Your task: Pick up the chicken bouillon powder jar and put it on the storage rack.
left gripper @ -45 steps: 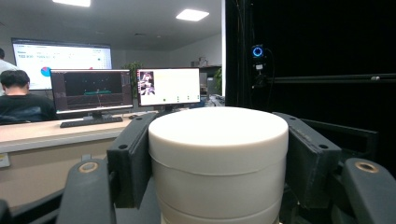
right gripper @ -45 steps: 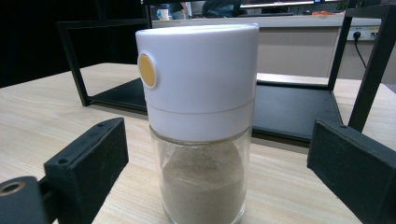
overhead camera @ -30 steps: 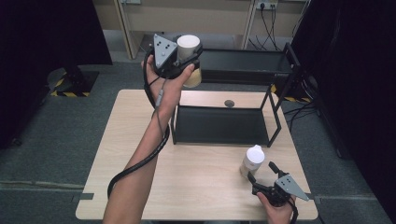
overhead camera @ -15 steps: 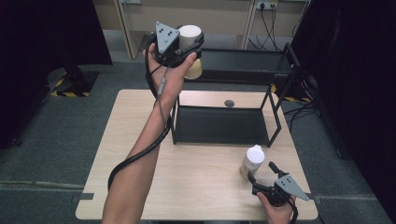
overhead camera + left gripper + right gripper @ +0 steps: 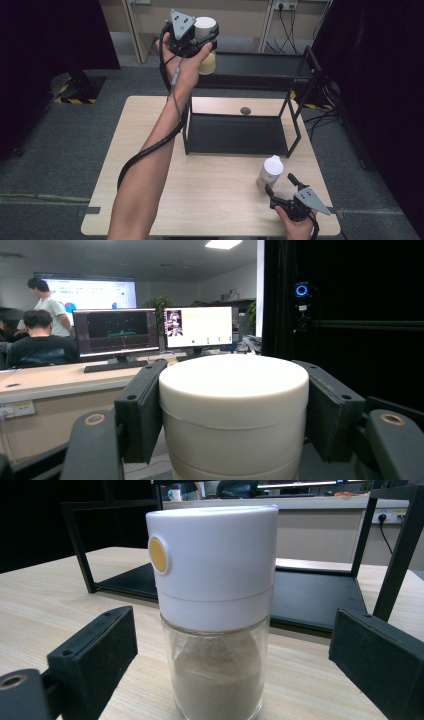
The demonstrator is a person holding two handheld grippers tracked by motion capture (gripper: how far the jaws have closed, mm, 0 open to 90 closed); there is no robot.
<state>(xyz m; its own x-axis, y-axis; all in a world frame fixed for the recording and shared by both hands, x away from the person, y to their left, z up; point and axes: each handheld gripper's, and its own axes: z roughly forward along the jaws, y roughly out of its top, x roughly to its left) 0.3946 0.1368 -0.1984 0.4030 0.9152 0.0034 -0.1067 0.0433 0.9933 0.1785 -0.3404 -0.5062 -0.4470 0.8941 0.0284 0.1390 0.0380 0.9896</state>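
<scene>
The first white-capped cylindrical glass jar with pale contents (image 5: 206,37) is held high above the far left end of the black metal two-tier shelf rack (image 5: 250,70), clamped by its cap between the fingers (image 5: 142,410) of the left gripper (image 5: 192,35). In the left gripper view both pads press flat against the cap (image 5: 234,390), not the glass body.

Risk 1: the hold is on the cap alone. If the cap is loose or the pads slip on the smooth plastic, the jar could drop onto the rack's upper shelf or the floor beyond it.

Risk 2: the upper shelf lies just beneath and right of the jar. A tilted or hasty descent could catch the jar base on the shelf rim and tip it.

Risk 3: the second white-capped glass jar with an orange button and beige powder (image 5: 212,610) stands upright on the light wooden worktop (image 5: 150,200), near right. The right gripper (image 5: 282,187) has its fingers spread apart either side of it, not touching. An off-centre closure would likely push the jar over.

Count:
- jars: two
- grippers: two
- shelf racks: one, with two tiers
- small dark round object (image 5: 245,110) on the worktop behind the rack: one
</scene>
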